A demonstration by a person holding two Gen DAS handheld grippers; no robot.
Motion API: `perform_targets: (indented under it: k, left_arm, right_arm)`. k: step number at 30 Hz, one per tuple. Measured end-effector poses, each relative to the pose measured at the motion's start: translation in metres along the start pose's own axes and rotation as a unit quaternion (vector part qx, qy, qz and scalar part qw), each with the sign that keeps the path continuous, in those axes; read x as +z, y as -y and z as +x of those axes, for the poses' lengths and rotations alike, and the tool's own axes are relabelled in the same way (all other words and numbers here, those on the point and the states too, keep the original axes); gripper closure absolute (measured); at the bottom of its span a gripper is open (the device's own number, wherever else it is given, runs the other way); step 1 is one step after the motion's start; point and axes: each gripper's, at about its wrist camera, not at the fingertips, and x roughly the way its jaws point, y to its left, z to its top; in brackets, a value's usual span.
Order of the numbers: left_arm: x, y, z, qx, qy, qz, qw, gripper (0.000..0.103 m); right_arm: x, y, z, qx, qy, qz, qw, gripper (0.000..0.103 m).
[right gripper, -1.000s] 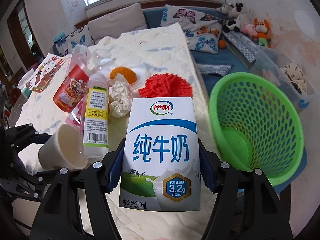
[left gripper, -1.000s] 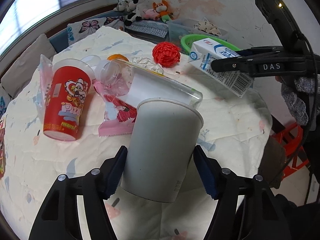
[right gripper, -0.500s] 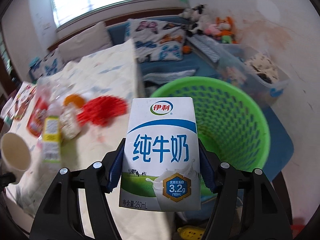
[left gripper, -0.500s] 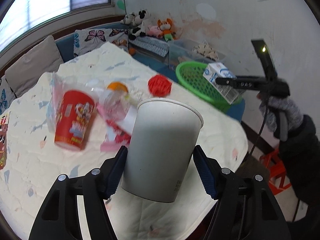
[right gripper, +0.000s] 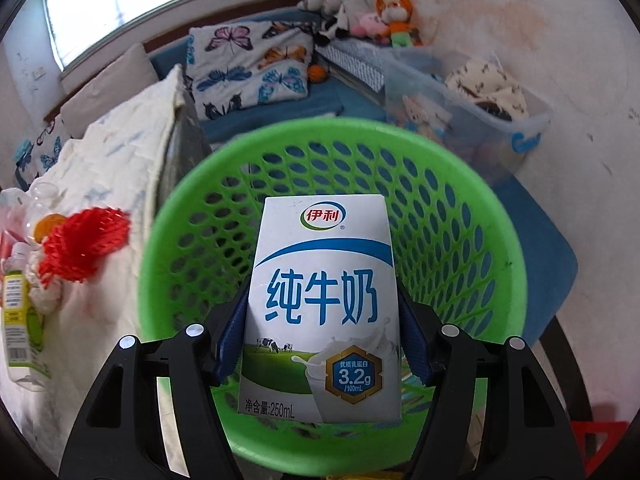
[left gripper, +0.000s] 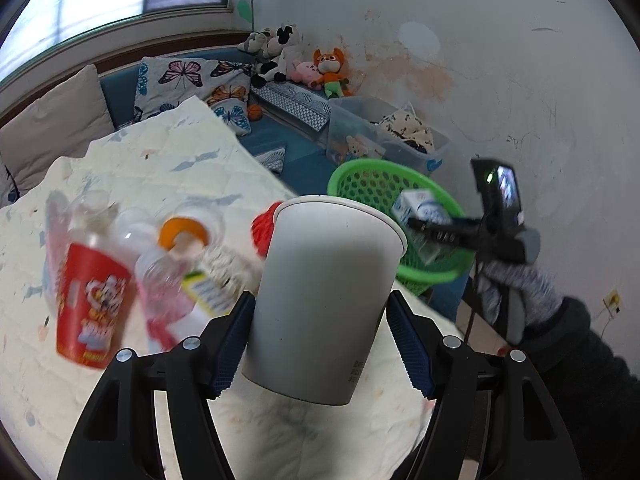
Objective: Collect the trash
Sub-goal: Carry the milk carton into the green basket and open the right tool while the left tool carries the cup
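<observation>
White walls with brown stains stand behind a blue couch with butterfly pillows [right gripper: 256,64] and a row of soft toy animals [left gripper: 296,62]. Over the round green plastic basket with holes [right gripper: 460,216], the right gripper [right gripper: 322,320] squeezes a white and blue milk carton [right gripper: 322,300] between its blue pads. The carton stands upright in the grip, right above the basket's open top. From the left wrist view, this same carton [left gripper: 420,210] looks small, held over the basket [left gripper: 360,180] by a hand in a grey glove [left gripper: 516,284] with a dark sleeve.

Nearer the table, the left gripper [left gripper: 320,340] holds a plain white paper cup [left gripper: 324,300] tight on both sides, with the open end pointing away. The cup is up in the air above the cream quilted cloth [left gripper: 152,160] that covers the table.

More trash lies on the cloth: a red paper cup with a cartoon on it [left gripper: 90,300], a clear plastic bottle with a yellow-green label [left gripper: 180,276], an orange ring-shaped bit [left gripper: 184,232] and a red foam net [right gripper: 80,248]. They lie close together. A clear plastic storage box [right gripper: 480,96] sits just behind the basket.
</observation>
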Motion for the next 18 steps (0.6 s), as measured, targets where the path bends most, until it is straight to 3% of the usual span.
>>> perform_targets:
  k: [9, 18]
  left_arm:
    - [0.034, 0.025, 0.038, 0.002, -0.007, 0.001, 1.0, 0.038]
    - [0.057, 0.051, 0.079, -0.006, -0.027, 0.004, 0.9996, 0.038]
  right_arm:
    - [-0.007, 0.008, 0.008, 0.009, -0.012, 0.006, 1.0, 0.033]
    - [-0.012, 0.019, -0.012, 0.02, 0.003, 0.008, 1.0, 0.033]
